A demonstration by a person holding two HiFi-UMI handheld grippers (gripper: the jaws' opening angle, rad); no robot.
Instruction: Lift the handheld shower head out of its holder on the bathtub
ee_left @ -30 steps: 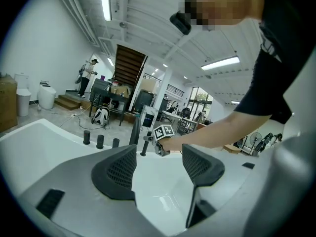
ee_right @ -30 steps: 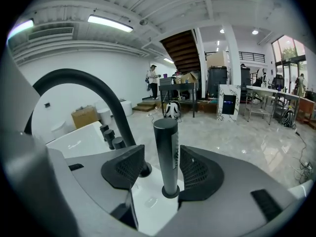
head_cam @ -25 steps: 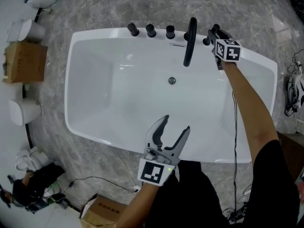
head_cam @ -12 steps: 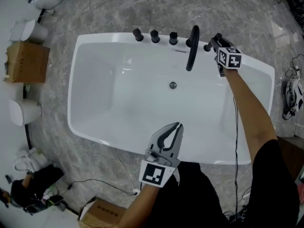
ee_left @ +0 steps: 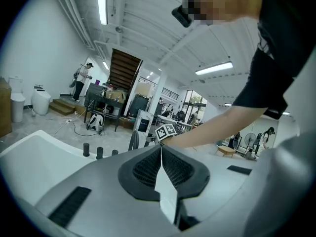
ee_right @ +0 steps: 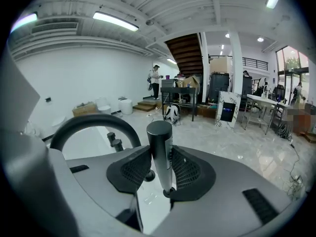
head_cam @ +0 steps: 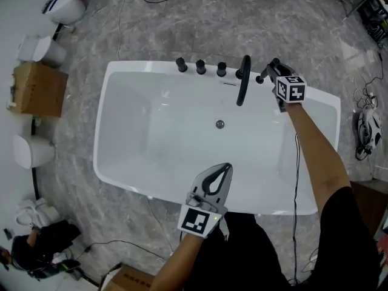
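The white bathtub (head_cam: 130, 180) has black fittings on its far rim: three knobs (head_cam: 200, 66) and a curved spout (head_cam: 244, 77). At that rim's right end my right gripper (head_cam: 271, 70) is shut on the handheld shower head (head_cam: 263, 77). In the right gripper view its dark round handle (ee_right: 159, 132) stands upright between the pads of that gripper (ee_right: 160, 152), with the spout (ee_right: 94, 125) arching at the left. My left gripper (head_cam: 225, 168) hangs over the tub's near rim, shut and holding nothing. The left gripper view shows this gripper (ee_left: 161, 149) with pads pressed together.
Cardboard boxes (head_cam: 39, 90) and white toilets (head_cam: 66, 5) stand on the marble floor left of the tub. Bags and cables (head_cam: 42, 250) lie at the bottom left, more gear (head_cam: 367, 132) at the right. A person (ee_right: 155, 80) stands far off by stairs.
My left gripper's jaws went from wide open to shut, with nothing in them. The right gripper kept its hold on the shower head at the far rim. The head view has shifted.
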